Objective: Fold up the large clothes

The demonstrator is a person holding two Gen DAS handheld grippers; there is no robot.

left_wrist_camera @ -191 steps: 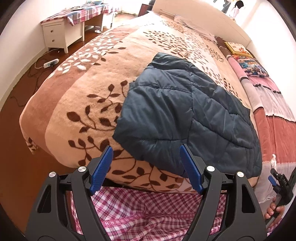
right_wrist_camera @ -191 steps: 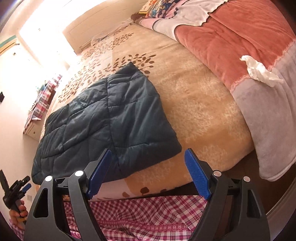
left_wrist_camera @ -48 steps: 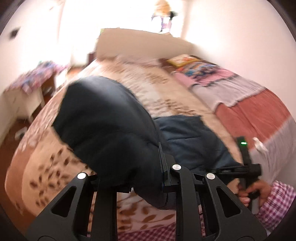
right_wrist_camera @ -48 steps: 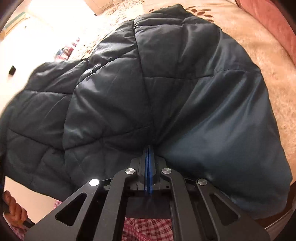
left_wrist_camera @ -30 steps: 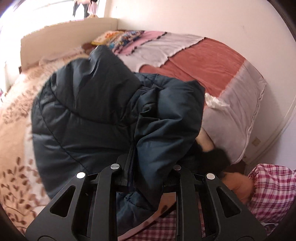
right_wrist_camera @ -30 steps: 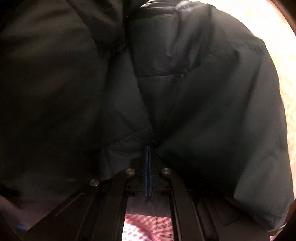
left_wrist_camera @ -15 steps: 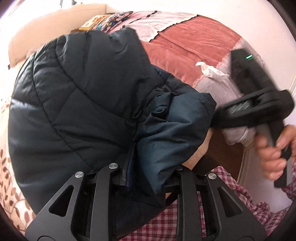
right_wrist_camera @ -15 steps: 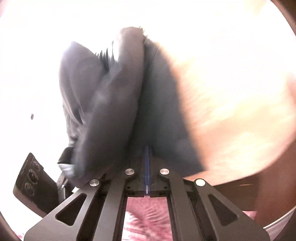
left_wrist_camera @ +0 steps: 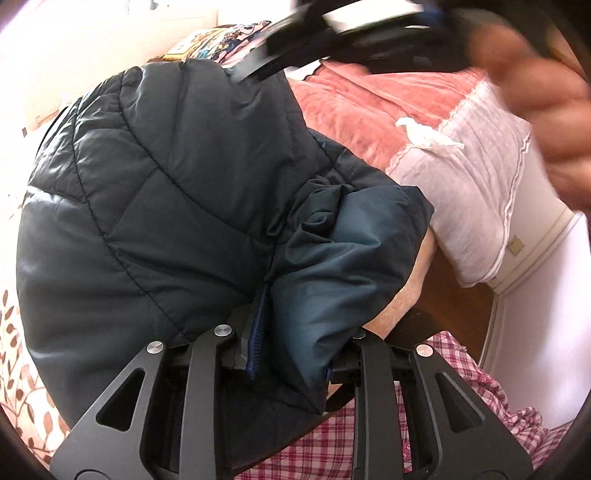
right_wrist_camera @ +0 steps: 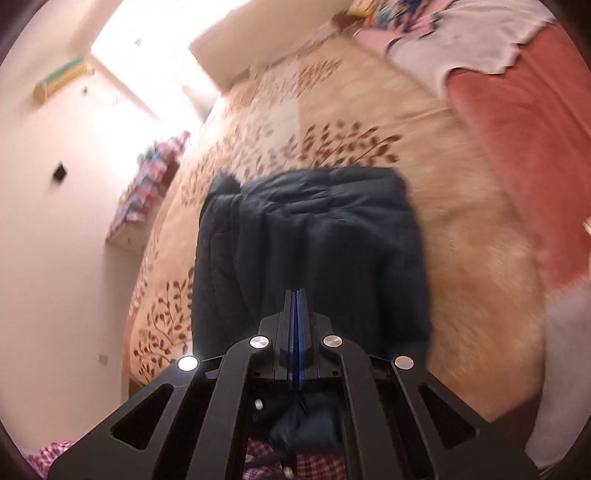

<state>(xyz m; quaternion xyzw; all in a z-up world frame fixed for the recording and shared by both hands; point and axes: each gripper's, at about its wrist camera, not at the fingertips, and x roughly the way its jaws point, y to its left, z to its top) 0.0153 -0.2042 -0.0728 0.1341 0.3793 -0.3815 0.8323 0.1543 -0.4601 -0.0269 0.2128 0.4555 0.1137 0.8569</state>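
A dark blue quilted jacket [left_wrist_camera: 155, 206] lies bunched on the tan leaf-print bed blanket [right_wrist_camera: 476, 266]. My left gripper [left_wrist_camera: 291, 332] is shut on a thick fold of the jacket, which drapes over its fingers and fills the left wrist view. My right gripper [right_wrist_camera: 295, 306] has its blue pads pressed flat together with no cloth visible between them. It hovers above the jacket [right_wrist_camera: 314, 243], which lies as a narrower folded block below. The right gripper also shows, blurred, at the top of the left wrist view [left_wrist_camera: 354, 33].
A red and grey blanket [left_wrist_camera: 443, 122] with a white tissue [left_wrist_camera: 424, 136] lies along the bed's right side. The bed's foot edge and brown floor [left_wrist_camera: 458, 302] are close. A nightstand with a checked cover [right_wrist_camera: 147, 192] stands left of the bed.
The right gripper has come off the jacket and risen above it. The left gripper still grips its fold, with the jacket now doubled over toward the right.
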